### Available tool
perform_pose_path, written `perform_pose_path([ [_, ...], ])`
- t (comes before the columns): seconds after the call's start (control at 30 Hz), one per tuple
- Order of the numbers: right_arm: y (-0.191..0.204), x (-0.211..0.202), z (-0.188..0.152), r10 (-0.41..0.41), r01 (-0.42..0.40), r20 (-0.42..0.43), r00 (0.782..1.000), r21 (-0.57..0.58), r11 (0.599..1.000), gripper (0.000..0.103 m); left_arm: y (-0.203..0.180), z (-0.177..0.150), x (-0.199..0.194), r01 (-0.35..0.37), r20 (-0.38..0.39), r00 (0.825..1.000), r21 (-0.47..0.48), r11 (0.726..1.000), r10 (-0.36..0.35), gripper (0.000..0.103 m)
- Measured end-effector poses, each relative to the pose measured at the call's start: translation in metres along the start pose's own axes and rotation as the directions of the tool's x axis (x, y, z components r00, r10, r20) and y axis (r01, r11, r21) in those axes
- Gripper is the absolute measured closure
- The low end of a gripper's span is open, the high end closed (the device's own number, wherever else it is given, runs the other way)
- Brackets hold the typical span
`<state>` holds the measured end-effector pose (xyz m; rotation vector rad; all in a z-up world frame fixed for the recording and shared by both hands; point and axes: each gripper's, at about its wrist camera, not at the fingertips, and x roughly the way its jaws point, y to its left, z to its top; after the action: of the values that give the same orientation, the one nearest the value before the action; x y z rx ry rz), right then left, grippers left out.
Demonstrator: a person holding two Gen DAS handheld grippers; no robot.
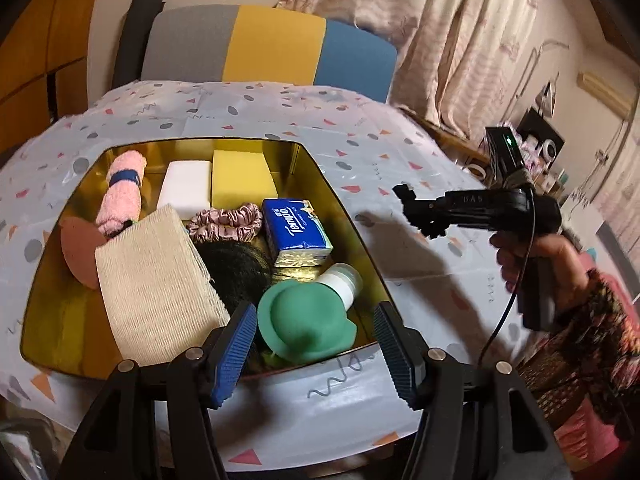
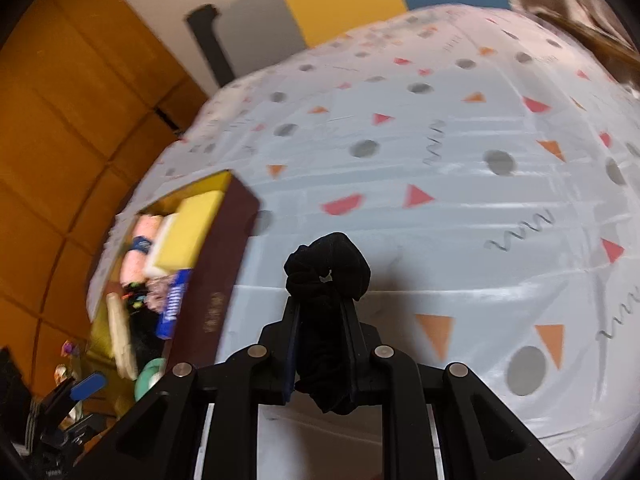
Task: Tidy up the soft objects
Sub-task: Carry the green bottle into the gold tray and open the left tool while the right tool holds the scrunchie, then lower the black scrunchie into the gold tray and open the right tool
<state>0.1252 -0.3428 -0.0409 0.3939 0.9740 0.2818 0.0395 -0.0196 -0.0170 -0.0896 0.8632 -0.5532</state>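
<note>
Soft things fill the gold-lined box (image 1: 304,152) on the tabletop (image 1: 400,152): a rolled pink towel (image 1: 120,196) at the far left, a white sponge (image 1: 186,188) and a yellow sponge (image 1: 242,178) along the far wall, a pink scrunchie (image 1: 226,222), a blue tissue pack (image 1: 296,232), a beige cloth (image 1: 156,292) and a green silicone piece (image 1: 302,320) at the near side. The left claw (image 1: 316,356) hangs over the near right corner of the box with its blue pads spread wide and nothing between them. The right claw (image 2: 322,344) is clamped on a black scrunchie (image 2: 328,268), held above the patterned tabletop to the right of the box; whether the scrunchie touches the cloth below is hard to tell in the blurred right wrist view.
</note>
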Motion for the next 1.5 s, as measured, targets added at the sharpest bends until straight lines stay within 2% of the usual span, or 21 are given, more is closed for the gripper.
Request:
perform_pose_path([
  [0.07,0.014,-0.005,-0.003,0.058,-0.057,0.029,0.998,-0.045,0.997,0.084,0.005,-0.001,-0.003,0.013,0.007,1.0,-0.032,0.999,-0.012,0.041],
  [0.2,0.043,-0.011,-0.014,0.115,-0.11,0.049,0.992,-0.105,0.988,0.084,0.013,-0.003,-0.008,0.002,0.01,1.0,-0.052,0.999,-0.001,0.041],
  [0.3,0.065,-0.01,-0.021,0.168,-0.164,0.035,0.985,-0.104,0.981,0.084,0.019,-0.004,-0.012,-0.007,0.015,1.0,-0.054,0.999,0.008,0.041],
  [0.43,0.102,0.0,-0.02,0.193,-0.192,-0.003,0.981,-0.151,0.97,0.084,0.025,-0.005,-0.014,-0.07,0.021,0.997,-0.043,0.997,0.071,0.041],
  [0.57,0.138,0.018,-0.016,0.165,-0.17,-0.04,0.985,-0.227,0.959,0.084,0.032,-0.002,-0.018,-0.137,0.035,0.99,-0.044,0.99,0.138,0.041],
  [0.77,0.19,0.057,-0.003,0.141,-0.17,-0.115,0.983,-0.309,0.936,0.084,0.05,0.0,-0.026,-0.196,0.042,0.979,-0.071,0.978,0.199,0.04],
  [0.97,0.23,0.103,0.009,0.092,-0.149,-0.181,0.979,-0.333,0.931,0.084,0.06,-0.002,-0.027,-0.253,0.021,0.966,-0.106,0.962,0.256,0.04],
  [1.13,0.248,0.132,0.016,0.069,-0.133,-0.193,0.979,-0.344,0.93,0.08,0.057,-0.004,-0.026,-0.253,0.011,0.967,-0.109,0.961,0.255,0.04],
  [1.2,0.252,0.14,0.019,0.069,-0.133,-0.191,0.979,-0.345,0.929,0.076,0.056,-0.004,-0.027,-0.258,0.011,0.966,-0.103,0.961,0.26,0.04],
  [1.23,0.252,0.144,0.019,0.073,-0.137,-0.195,0.978,-0.336,0.932,0.069,0.056,-0.004,-0.026,-0.259,0.01,0.965,-0.104,0.96,0.262,0.04],
  [1.3,0.251,0.146,0.02,0.093,-0.156,-0.205,0.974,-0.319,0.935,0.061,0.058,-0.004,-0.027,-0.26,0.007,0.965,-0.116,0.959,0.262,0.04],
  [1.37,0.248,0.141,0.019,0.094,-0.151,-0.192,0.977,-0.306,0.94,0.04,0.061,-0.004,-0.028,-0.255,0.007,0.966,-0.137,0.957,0.258,0.04],
  [1.5,0.233,0.109,0.016,0.087,-0.111,-0.095,0.992,-0.285,0.952,0.032,0.063,-0.004,-0.03,-0.278,0.007,0.959,-0.154,0.948,0.282,0.04],
])
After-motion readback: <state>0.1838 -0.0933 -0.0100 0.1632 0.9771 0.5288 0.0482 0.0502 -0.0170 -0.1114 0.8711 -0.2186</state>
